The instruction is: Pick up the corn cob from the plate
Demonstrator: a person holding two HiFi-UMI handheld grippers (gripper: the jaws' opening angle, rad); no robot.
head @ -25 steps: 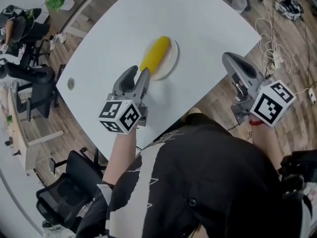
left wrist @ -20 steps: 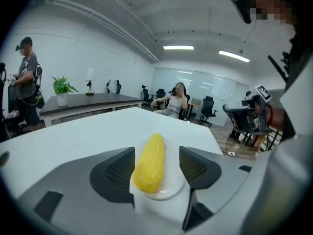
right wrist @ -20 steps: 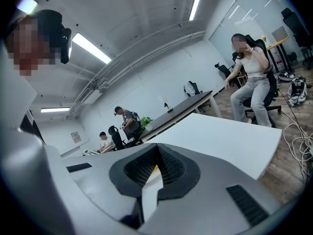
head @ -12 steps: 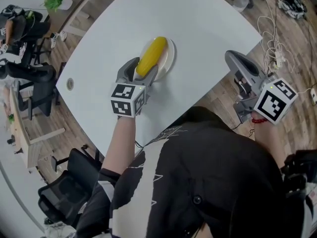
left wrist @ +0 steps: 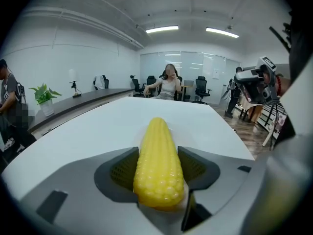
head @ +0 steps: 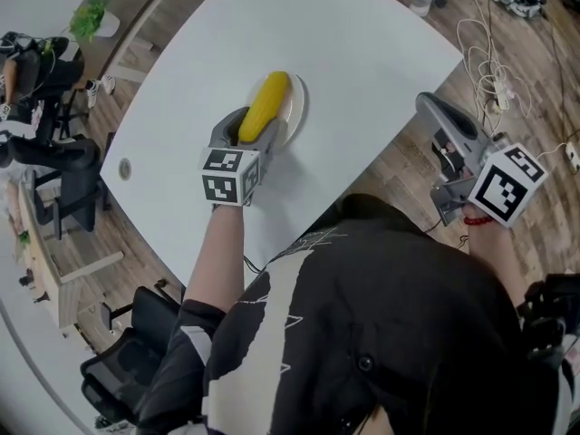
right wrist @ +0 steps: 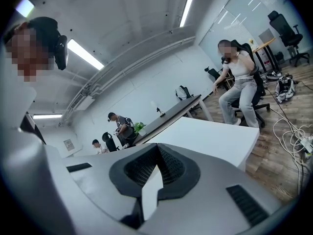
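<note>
Corn cob (head: 264, 107), one, between spread left tongs (head: 256, 127) just closing, right tongs (head: 428, 105) pressed together

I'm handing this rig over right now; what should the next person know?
Left gripper: open, jaws have just been closing, astride the corn's near end; no firm grip yet.
Right gripper: shut, empty, held off the table's edge.
Corn lies on the plate.
Done: approach. Left: clamp and lift the corn.
</note>
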